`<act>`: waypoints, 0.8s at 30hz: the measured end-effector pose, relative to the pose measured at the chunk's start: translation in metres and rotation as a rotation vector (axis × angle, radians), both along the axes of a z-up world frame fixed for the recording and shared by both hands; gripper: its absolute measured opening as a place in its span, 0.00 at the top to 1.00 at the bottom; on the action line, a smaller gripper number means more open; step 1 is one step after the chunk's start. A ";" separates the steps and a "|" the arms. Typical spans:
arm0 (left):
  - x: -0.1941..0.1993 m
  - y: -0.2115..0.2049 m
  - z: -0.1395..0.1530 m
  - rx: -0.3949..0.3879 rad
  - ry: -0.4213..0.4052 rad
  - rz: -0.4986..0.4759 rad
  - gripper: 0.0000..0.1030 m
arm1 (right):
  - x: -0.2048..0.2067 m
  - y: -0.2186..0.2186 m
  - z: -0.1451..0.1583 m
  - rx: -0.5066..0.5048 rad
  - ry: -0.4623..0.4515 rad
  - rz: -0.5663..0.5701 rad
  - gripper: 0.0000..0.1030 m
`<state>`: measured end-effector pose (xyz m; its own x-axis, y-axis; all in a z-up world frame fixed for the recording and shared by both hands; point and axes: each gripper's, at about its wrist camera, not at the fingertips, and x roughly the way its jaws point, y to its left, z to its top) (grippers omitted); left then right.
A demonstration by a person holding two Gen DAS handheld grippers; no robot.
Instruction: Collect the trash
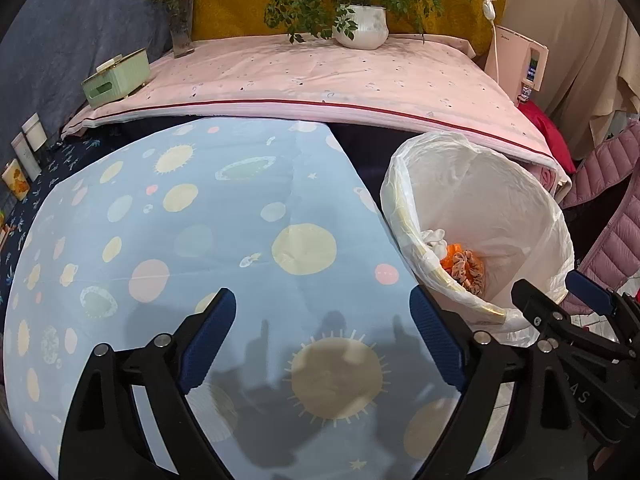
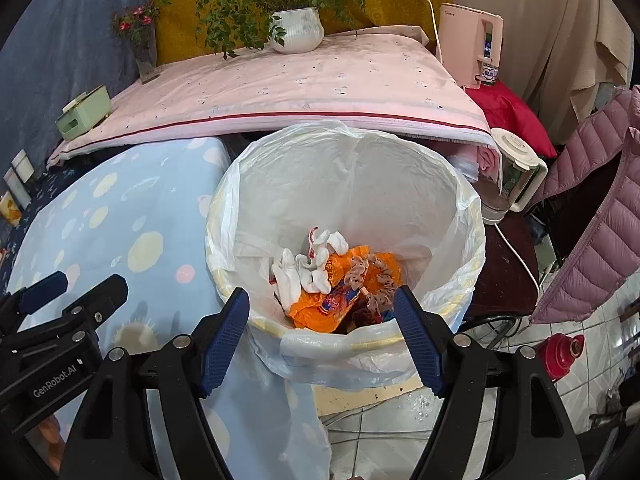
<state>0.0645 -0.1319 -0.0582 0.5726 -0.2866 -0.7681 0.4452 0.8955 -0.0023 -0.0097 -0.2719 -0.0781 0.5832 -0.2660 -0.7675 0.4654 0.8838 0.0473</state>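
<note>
A trash bin lined with a white plastic bag (image 2: 436, 184) stands at the right edge of the blue spotted tablecloth (image 1: 208, 240); it also shows in the left wrist view (image 1: 500, 184). Inside lie white socks (image 2: 316, 260), an orange wrapper (image 2: 316, 304) and a spotted scrunchie (image 2: 376, 272). My right gripper (image 2: 322, 312) is open and empty, just above the bin's near rim. My left gripper (image 1: 322, 320) is open and empty over the cloth, left of the bin. The right gripper shows in the left wrist view (image 1: 560, 304), the left gripper in the right wrist view (image 2: 76, 288).
A pink-covered raised surface (image 2: 300, 80) behind holds a potted plant (image 2: 296, 30), a flower vase (image 2: 146, 60) and a green tissue box (image 2: 82, 114). A pink kettle (image 2: 468, 44), a blender jug (image 2: 516, 172), a pink jacket (image 2: 592, 216) and a red bottle (image 2: 558, 354) are at right.
</note>
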 end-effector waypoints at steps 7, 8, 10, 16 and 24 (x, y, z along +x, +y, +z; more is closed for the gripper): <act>-0.002 -0.003 -0.001 0.008 0.000 -0.010 0.17 | -0.005 -0.002 -0.003 -0.020 0.007 0.002 0.21; -0.003 -0.003 -0.001 0.008 -0.001 -0.011 0.17 | -0.006 -0.002 -0.003 -0.019 0.008 0.002 0.17; -0.003 -0.004 0.000 0.009 -0.001 -0.014 0.17 | -0.008 -0.003 -0.004 -0.015 0.011 0.002 0.17; -0.004 -0.004 0.001 0.008 -0.002 -0.014 0.16 | -0.015 -0.004 -0.006 -0.018 0.016 0.005 0.07; -0.005 -0.006 0.000 0.019 -0.009 -0.005 0.13 | -0.021 -0.005 -0.005 -0.057 0.034 0.010 0.07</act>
